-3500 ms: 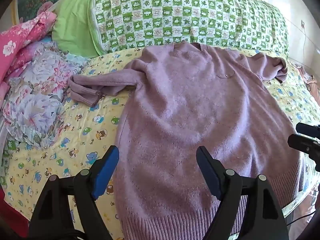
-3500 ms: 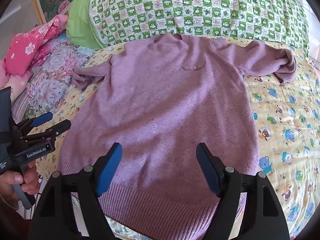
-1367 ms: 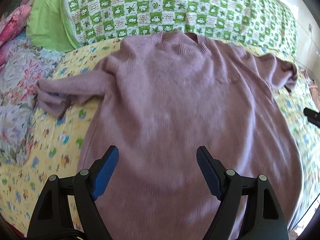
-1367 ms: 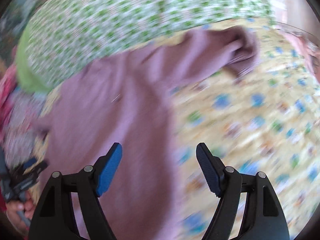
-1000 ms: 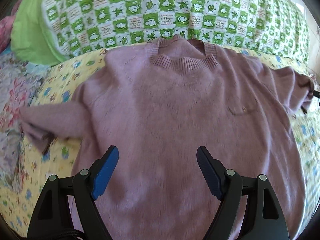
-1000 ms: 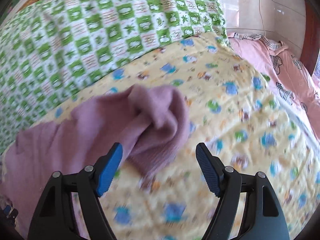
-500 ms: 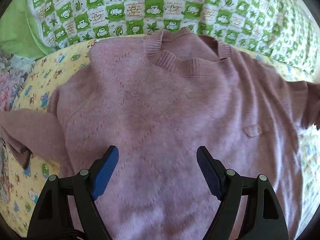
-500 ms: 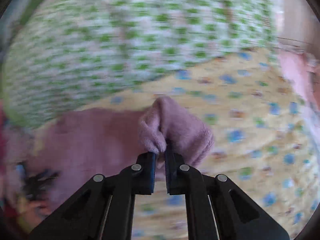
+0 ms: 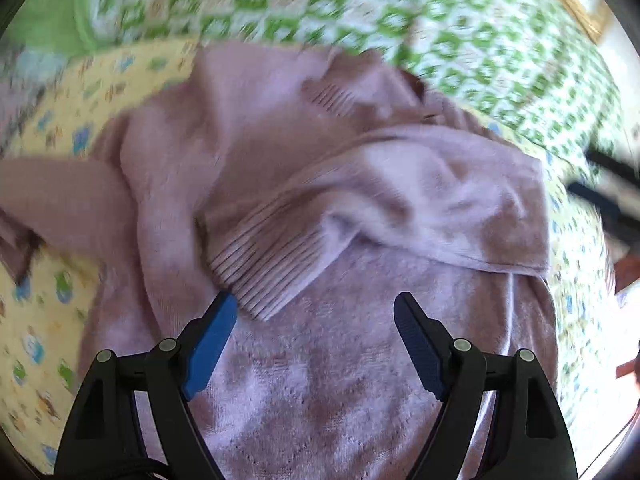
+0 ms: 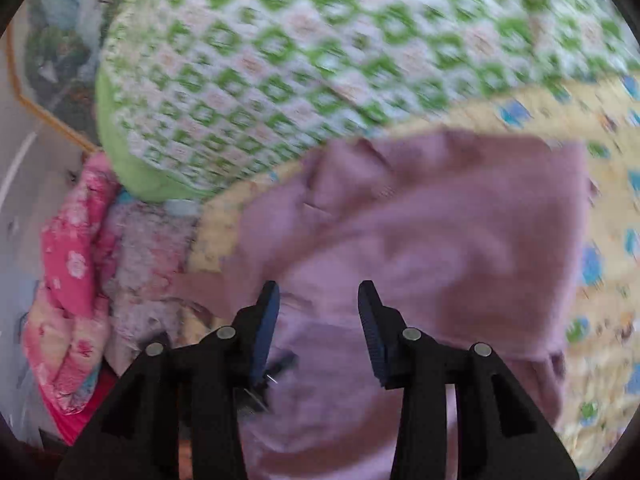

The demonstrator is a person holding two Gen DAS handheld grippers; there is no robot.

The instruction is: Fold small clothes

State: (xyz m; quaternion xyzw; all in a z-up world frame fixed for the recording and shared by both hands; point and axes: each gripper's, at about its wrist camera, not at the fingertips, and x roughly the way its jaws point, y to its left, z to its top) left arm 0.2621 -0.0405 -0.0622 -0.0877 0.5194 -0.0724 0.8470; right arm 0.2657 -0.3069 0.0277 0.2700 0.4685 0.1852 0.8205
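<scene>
Left gripper [image 9: 316, 320] spread wide, empty, hovering over sweater [image 9: 320, 380] body. Right gripper [image 10: 318, 312] jaws opening, nothing between them. Sweater lies flat on yellow sheet [image 9: 44, 300]; sleeve [image 9: 380, 200] folded across chest, cuff inward, likely first fold. Checked pillow [image 10: 300, 48] behind, blurred.

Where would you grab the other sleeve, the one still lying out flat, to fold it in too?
At its ribbed cuff, I'd say, coming from the outer side with the left tongs, which are open. That sleeve lies spread on the sheet, its end free; pinching the cuff should let it swing across the sweater, as the other sleeve lies.
</scene>
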